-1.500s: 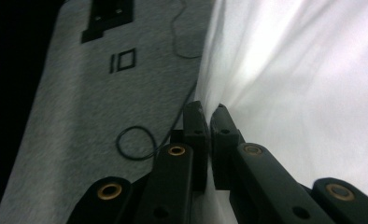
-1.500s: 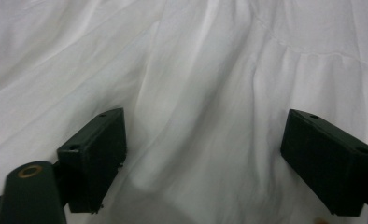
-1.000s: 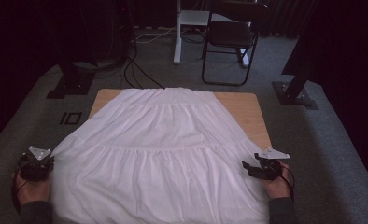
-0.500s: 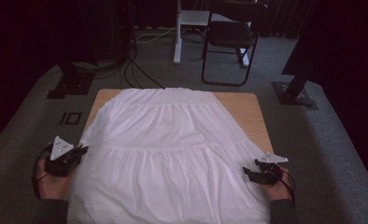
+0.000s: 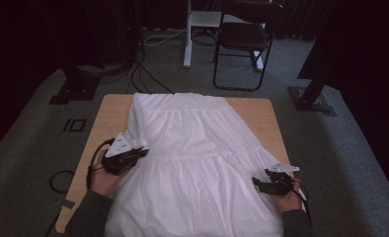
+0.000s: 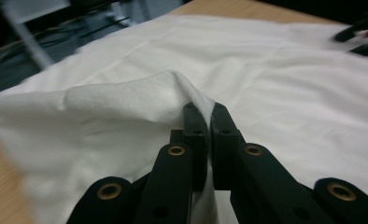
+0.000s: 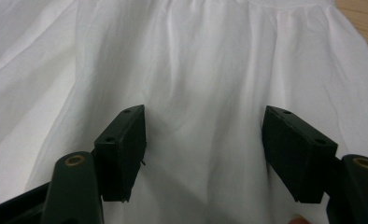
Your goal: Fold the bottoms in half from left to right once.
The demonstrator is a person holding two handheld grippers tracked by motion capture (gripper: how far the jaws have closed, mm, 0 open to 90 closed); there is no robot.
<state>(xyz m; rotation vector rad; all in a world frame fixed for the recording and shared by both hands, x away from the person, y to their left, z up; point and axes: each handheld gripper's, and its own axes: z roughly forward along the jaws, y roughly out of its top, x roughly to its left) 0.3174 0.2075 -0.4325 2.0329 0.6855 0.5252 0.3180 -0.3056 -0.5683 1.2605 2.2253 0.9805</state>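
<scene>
White tiered skirt (image 5: 197, 163) spread across a wooden table (image 5: 111, 111) on grey carpet, a black folding chair (image 5: 244, 42) beyond.
The left gripper (image 5: 133, 154) clamps a folded-over edge of the skirt; the right gripper (image 5: 257, 183) rests at the opposite edge, jaws wide apart over the cloth.

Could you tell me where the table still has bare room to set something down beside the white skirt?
Bare wood of the table shows left of the white skirt, and a narrower strip at the far right corner. The near half is crowded: cloth reaches both edges.
</scene>
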